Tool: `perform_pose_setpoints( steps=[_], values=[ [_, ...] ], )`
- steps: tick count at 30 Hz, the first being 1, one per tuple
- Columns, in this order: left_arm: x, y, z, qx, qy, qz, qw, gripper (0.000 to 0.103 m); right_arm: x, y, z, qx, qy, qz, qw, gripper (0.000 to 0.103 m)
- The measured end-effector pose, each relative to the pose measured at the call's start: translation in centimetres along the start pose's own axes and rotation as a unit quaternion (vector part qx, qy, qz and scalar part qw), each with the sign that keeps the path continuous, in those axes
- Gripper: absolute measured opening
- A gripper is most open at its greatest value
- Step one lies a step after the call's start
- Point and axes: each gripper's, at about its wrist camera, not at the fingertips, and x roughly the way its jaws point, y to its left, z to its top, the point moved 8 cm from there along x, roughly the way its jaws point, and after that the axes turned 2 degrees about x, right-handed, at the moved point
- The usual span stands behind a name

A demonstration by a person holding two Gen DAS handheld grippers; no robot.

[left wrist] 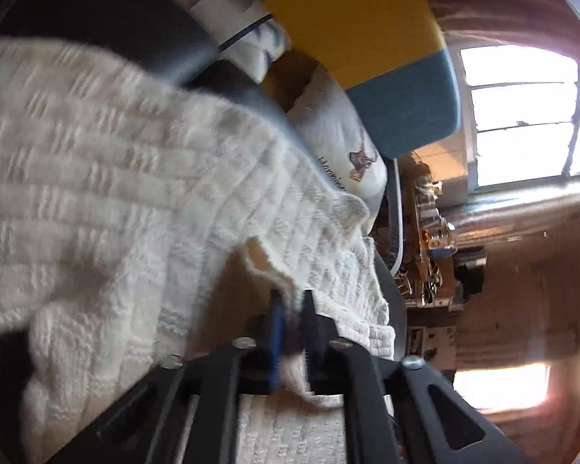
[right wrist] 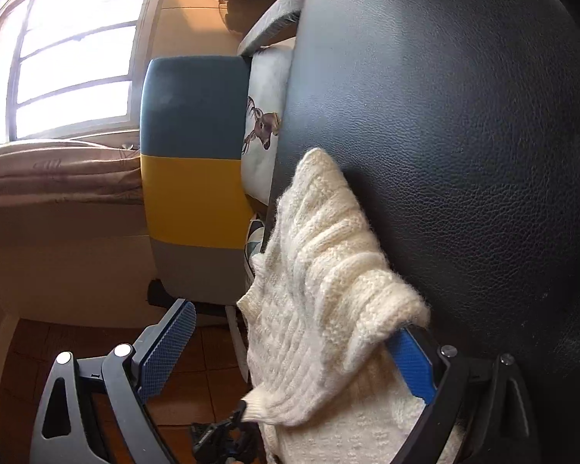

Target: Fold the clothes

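Fold unfinished: cream knit sweater point(right wrist: 321, 290) rumpled on black leather surface point(right wrist: 464, 135), left tool point(left wrist: 290, 309) pinching its edge, right tool point(right wrist: 290, 352) spread around it.

left gripper point(left wrist: 290, 305) | fingers pinch cream knit sweater point(left wrist: 135, 178) | black cushion point(left wrist: 108, 11) behind

White knit sweater on a black leather surface

A black, grained leather surface point(right wrist: 464, 135) carries a cream-white knit sweater point(right wrist: 321, 290), which lies crumpled on it with folds and a raised ridge; in the left wrist view the same sweater point(left wrist: 116, 193) spreads wide over the dark surface point(left wrist: 108, 19), blurred. Beyond the far edge of the leather sits a white cushion printed with a deer point(right wrist: 265, 123), touching or just beside that edge.
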Motion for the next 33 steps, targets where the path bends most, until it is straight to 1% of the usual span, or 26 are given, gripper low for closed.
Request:
perform_pose_setpoints(
  steps=[2,4,8,10,11,12,13,15,17,18,20,21,23,26,29,30,32,33],
  values=[
    [-0.7,0.1,0.2,0.011,-0.008,0.018,0.9997,0.007,0.0,0.2,-0.3,-0.023,0.001,-0.001,1.000,0.097],
    [-1.4,0.2,0.5,0.023,-0.017,0.037,0.9989,0.007,0.8,-0.3,-0.7,-0.022,0.019,-0.015,0.999,0.097],
    [-2.8,0.4,1.0,0.045,-0.034,0.073,0.9957,0.008,0.9,-0.2,-1.3,-0.009,0.036,-0.005,0.999,0.097],
    [-3.6,0.4,1.2,0.056,-0.042,0.091,0.9934,0.012,0.5,0.0,-1.3,-0.005,0.039,0.002,0.999,0.097],
    [-3.9,0.5,1.4,0.062,-0.046,0.100,0.9920,0.013,0.2,0.0,-1.3,0.001,0.040,0.010,0.999,0.097],
    [-4.3,0.5,1.5,0.067,-0.050,0.109,0.9904,0.015,-0.1,-0.1,-1.2,0.013,0.040,0.024,0.999,0.097],
    [-5.0,-0.7,1.6,0.074,-0.059,0.090,0.9915,0.022,-0.5,-0.1,-1.2,0.024,0.041,0.037,0.998,0.097],
    [-2.7,-5.2,0.0,0.128,-0.029,0.061,0.9894,0.033,-0.9,-0.3,-1.0,0.044,0.035,0.055,0.997,0.097],
    [-0.3,-9.8,-1.7,0.186,0.006,0.034,0.9819,0.033,-1.3,-0.4,-0.7,0.062,0.027,0.070,0.995,0.097],
    [0.9,-12.1,-2.6,0.215,0.023,0.020,0.9762,0.034,-1.3,-0.4,-0.7,0.070,0.025,0.078,0.994,0.097],
    [3.3,-16.7,-4.4,0.271,0.058,-0.007,0.9609,0.035,-1.1,-0.4,-0.9,0.081,0.027,0.090,0.992,0.097],
    [5.3,-18.6,-5.5,0.301,0.077,-0.007,0.9505,0.036,-0.9,-0.4,-1.1,0.083,0.031,0.092,0.992,0.097],
    [9.7,-22.4,-7.6,0.362,0.115,0.001,0.9251,0.037,-0.6,-0.6,-1.5,0.084,0.038,0.089,0.992,0.097],
    [15.3,-24.7,-10.1,0.422,0.167,0.019,0.8908,0.039,-0.1,-1.0,-2.1,0.078,0.053,0.075,0.993,0.097],
    [20.8,-26.8,-12.4,0.478,0.218,0.037,0.8503,0.040,-0.4,-1.1,-2.1,0.051,0.058,0.060,0.995,0.097],
    [22.4,-27.1,-12.7,0.490,0.224,0.053,0.8409,0.041,-0.4,-1.0,-2.0,0.042,0.060,0.056,0.996,0.097],
    [24.5,-27.2,-13.4,0.504,0.248,0.060,0.8248,0.041,-0.5,-0.8,-1.9,0.024,0.069,0.049,0.996,0.097],
    [25.4,-27.2,-13.7,0.508,0.259,0.062,0.8190,0.041,-0.5,-0.7,-1.9,0.016,0.073,0.044,0.996,0.097]
  ],
)
